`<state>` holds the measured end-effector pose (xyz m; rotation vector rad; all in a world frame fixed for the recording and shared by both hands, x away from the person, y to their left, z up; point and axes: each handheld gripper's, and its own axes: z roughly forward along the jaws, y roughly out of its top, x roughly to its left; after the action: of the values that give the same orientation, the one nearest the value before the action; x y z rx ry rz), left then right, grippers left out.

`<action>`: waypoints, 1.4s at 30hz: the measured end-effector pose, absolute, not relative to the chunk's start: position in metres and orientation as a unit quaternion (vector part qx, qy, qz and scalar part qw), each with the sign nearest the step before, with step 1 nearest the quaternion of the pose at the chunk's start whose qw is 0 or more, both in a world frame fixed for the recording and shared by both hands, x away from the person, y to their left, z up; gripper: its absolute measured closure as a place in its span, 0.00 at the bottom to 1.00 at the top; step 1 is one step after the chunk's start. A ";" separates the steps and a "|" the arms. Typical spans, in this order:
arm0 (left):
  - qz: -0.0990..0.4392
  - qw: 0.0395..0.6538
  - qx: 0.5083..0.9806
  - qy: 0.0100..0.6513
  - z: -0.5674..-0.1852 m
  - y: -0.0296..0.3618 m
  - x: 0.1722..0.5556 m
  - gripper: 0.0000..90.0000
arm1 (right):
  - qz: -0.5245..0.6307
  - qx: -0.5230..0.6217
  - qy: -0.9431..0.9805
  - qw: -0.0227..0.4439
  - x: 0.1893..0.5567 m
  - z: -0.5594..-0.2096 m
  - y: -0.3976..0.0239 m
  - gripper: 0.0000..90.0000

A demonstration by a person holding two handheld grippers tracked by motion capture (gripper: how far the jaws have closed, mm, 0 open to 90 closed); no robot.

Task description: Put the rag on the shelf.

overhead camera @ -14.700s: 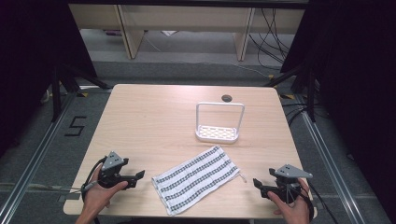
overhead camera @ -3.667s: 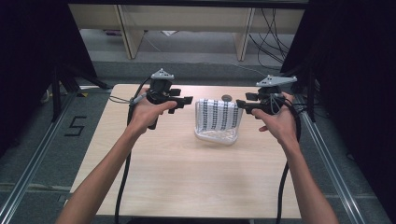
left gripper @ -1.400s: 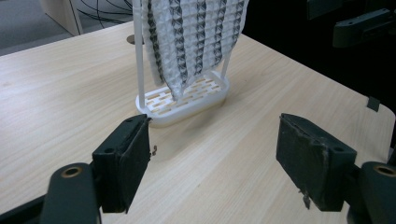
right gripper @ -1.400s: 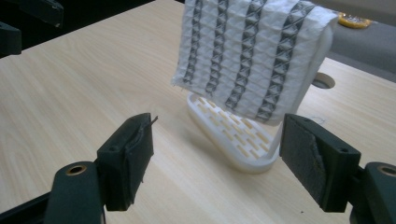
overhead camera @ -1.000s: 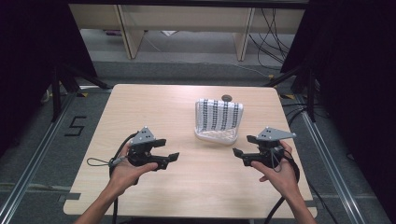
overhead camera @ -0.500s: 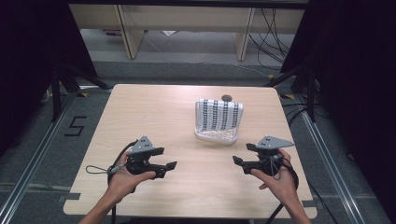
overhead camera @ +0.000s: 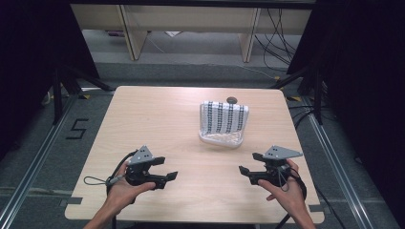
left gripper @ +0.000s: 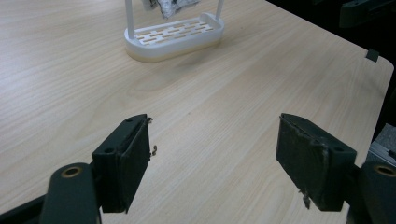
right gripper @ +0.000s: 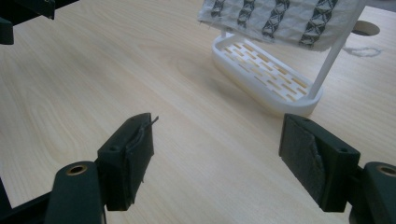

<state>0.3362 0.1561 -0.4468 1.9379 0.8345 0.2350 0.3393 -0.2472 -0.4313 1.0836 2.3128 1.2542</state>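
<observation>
Toward the far side of the bench (overhead camera: 157,119), the patterned towel (overhead camera: 223,117) hangs draped over the top bar of the white rack (overhead camera: 220,139), which looks like the finished state: the cloth is off the wood and spread to air. You hold the left gripper (overhead camera: 161,175) and the right gripper (overhead camera: 246,171) low over the near edge, well apart from the rack and from each other, a sensible resting spot that leaves the hanging cloth alone. Both sets of jaws are spread wide with nothing between them; your gripper views show bare wood in each gap. The towel is a thin white weave with dark lattice stripes, soft enough to sag at its lower edge. The rack is hard white plastic: a slotted oval tray and slim upright posts. The bench is smooth, pale wood grain.
</observation>
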 end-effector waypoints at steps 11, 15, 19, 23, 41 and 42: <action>0.107 0.487 0.798 0.339 -0.456 0.164 0.324 0.27 | 0.441 0.374 0.804 0.140 0.329 -0.440 -0.247 0.29; 0.108 0.482 0.803 0.334 -0.460 0.167 0.318 0.27 | 0.435 0.378 0.806 0.133 0.323 -0.444 -0.247 0.27; 0.112 0.481 0.804 0.332 -0.465 0.171 0.313 0.26 | 0.441 0.363 0.808 0.144 0.322 -0.452 -0.251 0.25; 0.122 0.473 0.808 0.328 -0.470 0.175 0.308 0.26 | 0.438 0.370 0.807 0.141 0.316 -0.457 -0.253 0.24; 0.130 0.448 0.818 0.338 -0.495 0.184 0.291 0.23 | 0.407 0.399 0.813 0.120 0.294 -0.486 -0.262 0.23; 0.132 0.450 0.817 0.336 -0.495 0.184 0.291 0.23 | 0.405 0.390 0.817 0.131 0.295 -0.485 -0.264 0.23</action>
<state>0.2907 0.1843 -0.4953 2.0200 0.8311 0.3276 0.2947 -0.2641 -0.4854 1.1314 2.3720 1.1760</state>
